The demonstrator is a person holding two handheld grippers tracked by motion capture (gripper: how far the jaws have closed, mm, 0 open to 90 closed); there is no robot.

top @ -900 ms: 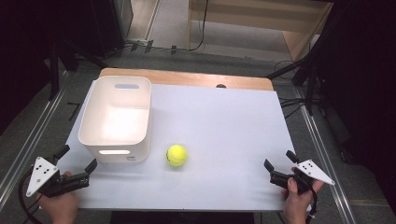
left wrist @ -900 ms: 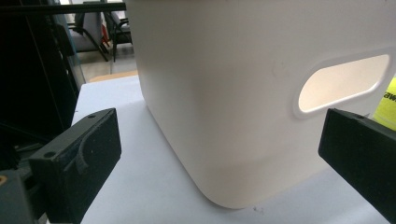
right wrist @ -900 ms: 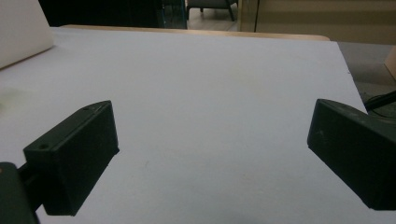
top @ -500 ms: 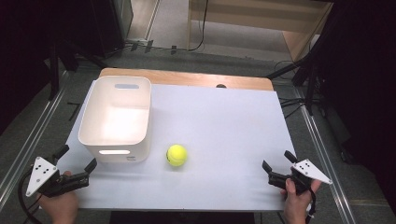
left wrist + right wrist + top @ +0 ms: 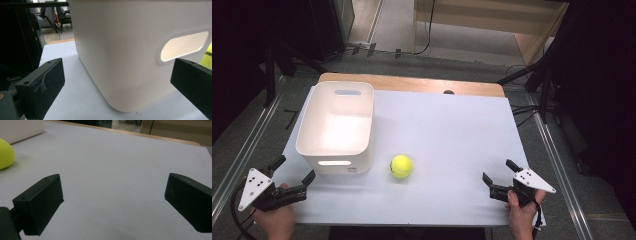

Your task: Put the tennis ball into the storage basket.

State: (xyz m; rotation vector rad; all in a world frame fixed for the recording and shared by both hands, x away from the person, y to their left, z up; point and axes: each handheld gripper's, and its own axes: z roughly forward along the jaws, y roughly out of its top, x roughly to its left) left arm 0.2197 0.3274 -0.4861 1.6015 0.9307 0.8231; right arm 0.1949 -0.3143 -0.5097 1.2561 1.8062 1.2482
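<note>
A yellow ball is seen lying on the white table, near the middle of the front part. It is just beside the near right corner of a white box, but whether the two touch cannot be told. The box is set upright on the left side of the table, and a long handle hole is cut into its near wall.

The left gripper is held in a hand at the front left corner of the table, close to the box. Its jaws are spread wide apart and nothing is held between them. In the left gripper view, the wall of the box is seen just ahead of the jaws, and a bit of the ball is seen at the right edge.

The right gripper is held in the other hand at the front right of the table, well apart from the ball. Its jaws are wide apart too, with only bare table between them. In the right gripper view, the ball is seen far off at the left edge.
</note>
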